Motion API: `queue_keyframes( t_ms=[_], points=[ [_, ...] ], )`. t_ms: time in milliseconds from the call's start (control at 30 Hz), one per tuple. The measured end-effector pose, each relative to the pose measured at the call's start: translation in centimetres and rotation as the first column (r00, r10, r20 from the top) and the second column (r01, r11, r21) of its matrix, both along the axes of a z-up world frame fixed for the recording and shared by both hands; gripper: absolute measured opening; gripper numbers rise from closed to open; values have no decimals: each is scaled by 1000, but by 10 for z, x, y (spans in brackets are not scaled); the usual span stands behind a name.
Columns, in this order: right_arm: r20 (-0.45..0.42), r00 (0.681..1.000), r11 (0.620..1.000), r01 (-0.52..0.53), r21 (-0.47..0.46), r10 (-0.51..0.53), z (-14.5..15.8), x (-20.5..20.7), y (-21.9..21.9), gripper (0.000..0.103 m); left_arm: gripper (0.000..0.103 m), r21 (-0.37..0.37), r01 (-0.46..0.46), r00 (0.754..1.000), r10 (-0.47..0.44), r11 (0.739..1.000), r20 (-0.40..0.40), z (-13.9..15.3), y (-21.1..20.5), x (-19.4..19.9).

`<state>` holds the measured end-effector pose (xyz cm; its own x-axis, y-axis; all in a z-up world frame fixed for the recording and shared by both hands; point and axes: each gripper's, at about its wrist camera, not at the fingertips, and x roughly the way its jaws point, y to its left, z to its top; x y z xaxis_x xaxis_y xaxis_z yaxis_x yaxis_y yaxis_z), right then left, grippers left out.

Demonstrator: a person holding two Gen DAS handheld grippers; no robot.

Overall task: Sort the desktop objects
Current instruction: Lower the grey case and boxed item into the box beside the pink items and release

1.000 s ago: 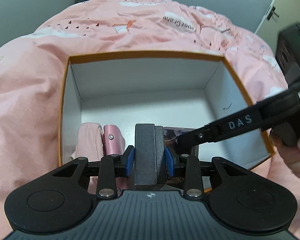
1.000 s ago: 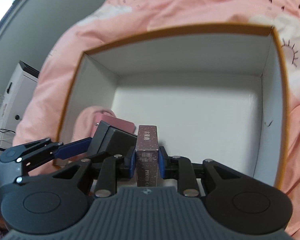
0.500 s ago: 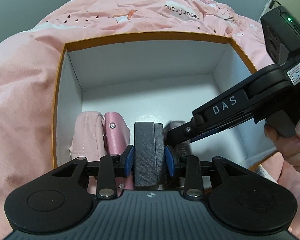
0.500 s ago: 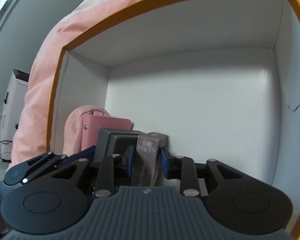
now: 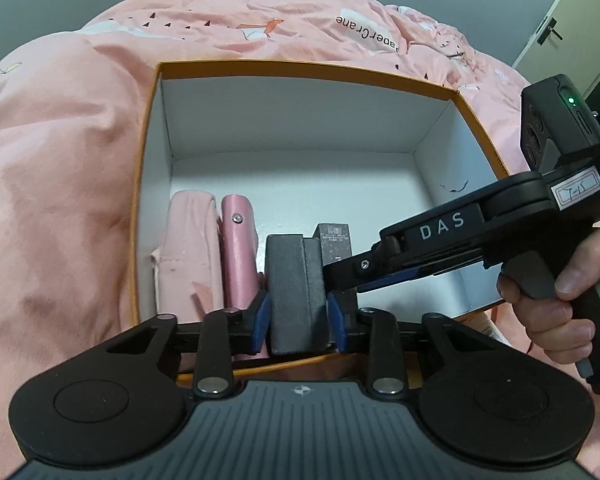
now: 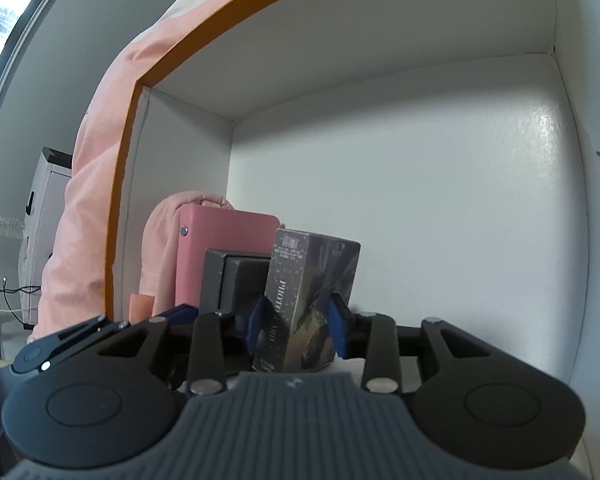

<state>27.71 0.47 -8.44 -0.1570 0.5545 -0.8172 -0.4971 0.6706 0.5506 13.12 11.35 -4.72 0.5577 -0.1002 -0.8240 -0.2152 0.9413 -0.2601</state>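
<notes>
Both pairs of jaws are pressed onto cargo. We find the left gripper [image 5: 299,322] pinching a dark grey case [image 5: 294,288] across its narrow faces, low centre of the left wrist view, inside the white box [image 5: 300,120] with the orange rim. We find the right gripper [image 6: 296,330] pinching a dark printed carton [image 6: 310,300] low on its sides, centre of the right wrist view, standing just beside the grey case. Left of these stand a pink wallet [image 5: 239,248] and a pink fabric pouch [image 5: 188,252], against the box's left wall.

We judge the carton light, thin-walled and glossy, so liable to crush or slip; hold is best taken on its flat sides with modest pressure. We judge the case stiff, textured and easily held. Whether either touches the box floor we cannot tell.
</notes>
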Motion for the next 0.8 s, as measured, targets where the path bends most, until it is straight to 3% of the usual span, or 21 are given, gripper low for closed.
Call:
queue_keyframes(
  t_ms=[167,233,267,333,433,600,800],
  points=[
    [52,998,999,35,26,-36,11,3,-6,38,24,-40,-27,1000,27,999,4,-4,5,1],
    [81,996,999,26,31,-29,18,7,-9,34,24,-35,-31,999,32,999,9,-5,4,0],
    [126,992,1000,0,12,-2,22,6,-8,26,24,-32,-32,999,32,999,10,-5,3,0],
    [237,969,997,-55,-54,66,29,4,-3,20,24,-32,-34,999,34,999,12,-5,3,0],
    [358,900,964,-195,-181,249,30,-4,11,18,24,-30,-40,999,40,999,13,-5,2,-1],
    [370,817,893,-362,-268,442,15,-9,36,12,22,-32,-54,998,55,998,20,-5,2,-2],
    [332,776,841,-457,-289,535,5,-14,54,2,17,-30,-58,998,59,998,22,-5,2,-1]
  ],
)
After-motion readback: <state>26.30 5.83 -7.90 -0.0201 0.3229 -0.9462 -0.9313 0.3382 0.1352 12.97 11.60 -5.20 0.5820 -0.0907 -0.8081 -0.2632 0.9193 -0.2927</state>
